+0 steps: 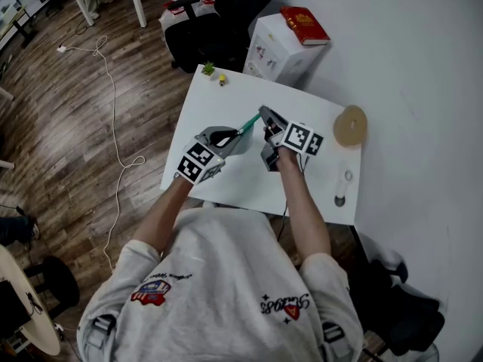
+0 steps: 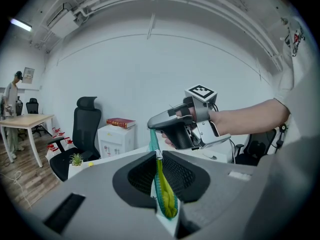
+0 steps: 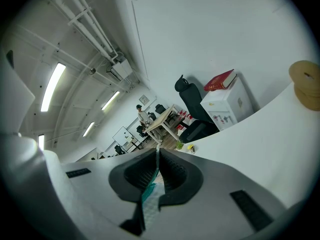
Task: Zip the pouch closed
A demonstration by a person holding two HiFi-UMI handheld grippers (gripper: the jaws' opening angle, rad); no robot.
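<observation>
Above the white table (image 1: 226,183) both grippers hold a small pouch (image 1: 235,142) between them. My left gripper (image 1: 237,133) is shut on the pouch end. In the left gripper view its teal zipper tape and yellow-green inside (image 2: 164,194) sit pinched between the jaws (image 2: 158,156). A teal strip of zipper (image 1: 249,124) runs up to my right gripper (image 1: 262,114), which is shut on it. That gripper shows ahead in the left gripper view (image 2: 151,127). Teal and white fabric (image 3: 149,193) lies clamped in the right gripper view (image 3: 157,154). I cannot make out the slider.
A tan tape roll (image 1: 349,125) and a small upright object (image 1: 342,188) stand at the table's right side. A tiny potted plant (image 1: 207,69) and a yellow bit (image 1: 222,81) sit at the far left corner. Beyond are a white cabinet with a red book (image 1: 304,25) and a black chair (image 1: 204,29).
</observation>
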